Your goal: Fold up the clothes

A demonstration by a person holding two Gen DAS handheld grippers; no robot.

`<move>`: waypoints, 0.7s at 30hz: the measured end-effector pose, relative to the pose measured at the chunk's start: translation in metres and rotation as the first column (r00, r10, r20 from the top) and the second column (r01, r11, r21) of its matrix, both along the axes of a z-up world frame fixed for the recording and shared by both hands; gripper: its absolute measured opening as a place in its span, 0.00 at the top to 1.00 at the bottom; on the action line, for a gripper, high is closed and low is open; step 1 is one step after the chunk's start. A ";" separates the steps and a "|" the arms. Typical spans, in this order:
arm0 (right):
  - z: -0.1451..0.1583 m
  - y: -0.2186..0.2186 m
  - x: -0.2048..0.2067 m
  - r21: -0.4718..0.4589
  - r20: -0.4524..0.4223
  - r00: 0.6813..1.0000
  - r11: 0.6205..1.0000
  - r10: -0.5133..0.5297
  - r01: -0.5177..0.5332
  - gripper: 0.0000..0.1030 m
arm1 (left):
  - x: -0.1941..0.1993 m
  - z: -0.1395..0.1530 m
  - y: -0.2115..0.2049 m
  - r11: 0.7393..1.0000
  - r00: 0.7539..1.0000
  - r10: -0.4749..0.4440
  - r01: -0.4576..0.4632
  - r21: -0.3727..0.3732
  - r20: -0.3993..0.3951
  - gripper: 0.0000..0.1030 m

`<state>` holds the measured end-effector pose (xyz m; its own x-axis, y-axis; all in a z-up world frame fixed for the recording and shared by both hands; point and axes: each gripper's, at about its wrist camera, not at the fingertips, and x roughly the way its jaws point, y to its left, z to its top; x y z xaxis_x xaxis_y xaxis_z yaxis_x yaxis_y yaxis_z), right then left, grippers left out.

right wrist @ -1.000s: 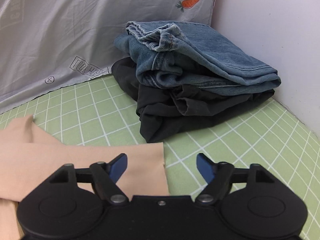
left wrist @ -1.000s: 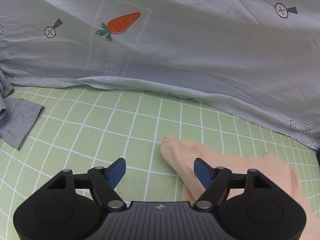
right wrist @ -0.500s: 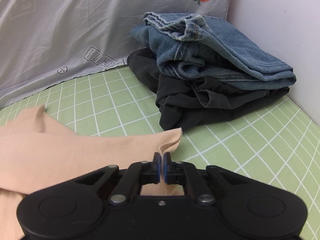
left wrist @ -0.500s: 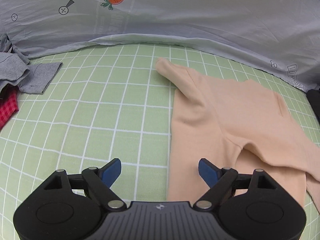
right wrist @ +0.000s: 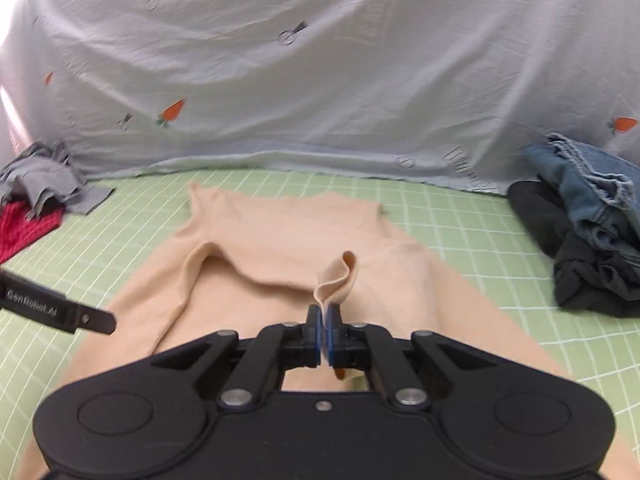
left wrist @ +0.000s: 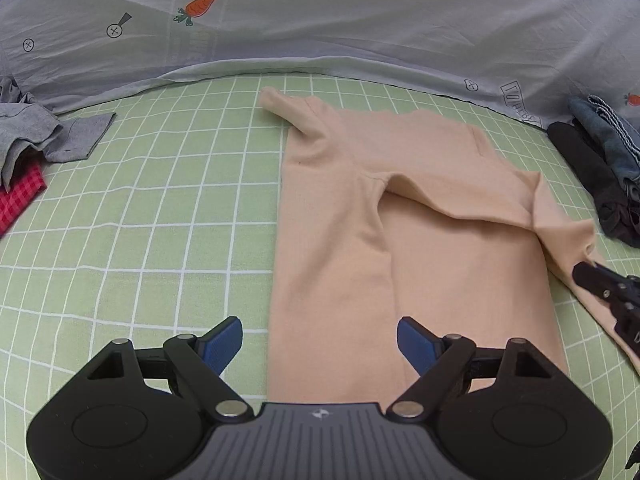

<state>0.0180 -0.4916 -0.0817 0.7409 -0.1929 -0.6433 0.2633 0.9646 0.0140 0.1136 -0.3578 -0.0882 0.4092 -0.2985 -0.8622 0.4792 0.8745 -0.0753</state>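
Peach garment (left wrist: 420,216) spread flat on the green checked sheet (left wrist: 160,208), long part reaching toward the cameras, one sleeve end (left wrist: 276,102) pointing to the far left corner. Right gripper (right wrist: 324,330) with fingers (right wrist: 313,334) pressed together on a small fold of the peach garment, the pinched cloth edge (right wrist: 338,280) standing up just above the pads and curling over. In the left wrist view the same right gripper (left wrist: 608,288) seen at the right border, cloth drawn up toward it. Left gripper (left wrist: 320,340) held above the near part of the garment, fingers (left wrist: 222,340) wide apart, nothing between them; left pad over the green sheet, right pad over the peach cloth. Grey printed cover (left wrist: 360,20) with carrot pictures lying along the far side. Pile of grey cloth (left wrist: 36,136) and a red checked piece (left wrist: 18,196) at the far left. Stack of folded blue jeans (right wrist: 588,196) on a black garment (right wrist: 572,264) at the far right, well apart from the peach garment.
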 end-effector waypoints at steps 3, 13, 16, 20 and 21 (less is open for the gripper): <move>-0.018 0.033 -0.001 -0.009 -0.114 0.988 0.994 0.104 -0.106 0.92 | -0.016 -0.001 0.001 1.000 1.000 -0.026 0.026 0.005 -0.004 0.17; -0.011 -0.010 -0.041 -0.130 -0.088 0.971 0.969 -0.221 0.209 0.07 | -0.036 0.002 -0.005 0.999 0.999 -0.006 0.004 -0.039 -0.036 0.18; -0.025 -0.045 -0.058 -0.127 -0.130 0.929 0.935 -0.348 0.332 0.00 | -0.042 0.000 -0.024 0.998 0.999 -0.042 0.041 -0.043 -0.033 0.18; -0.044 -0.088 -0.082 -0.068 -0.141 0.869 0.881 -0.474 0.469 0.00 | -0.040 -0.004 -0.057 0.986 0.990 -0.136 0.132 -0.102 -0.039 0.17; -0.048 -0.098 -0.088 -0.058 -0.139 0.854 0.865 -0.501 0.498 0.00 | -0.039 -0.007 -0.070 0.981 0.985 -0.170 0.166 -0.101 -0.034 0.17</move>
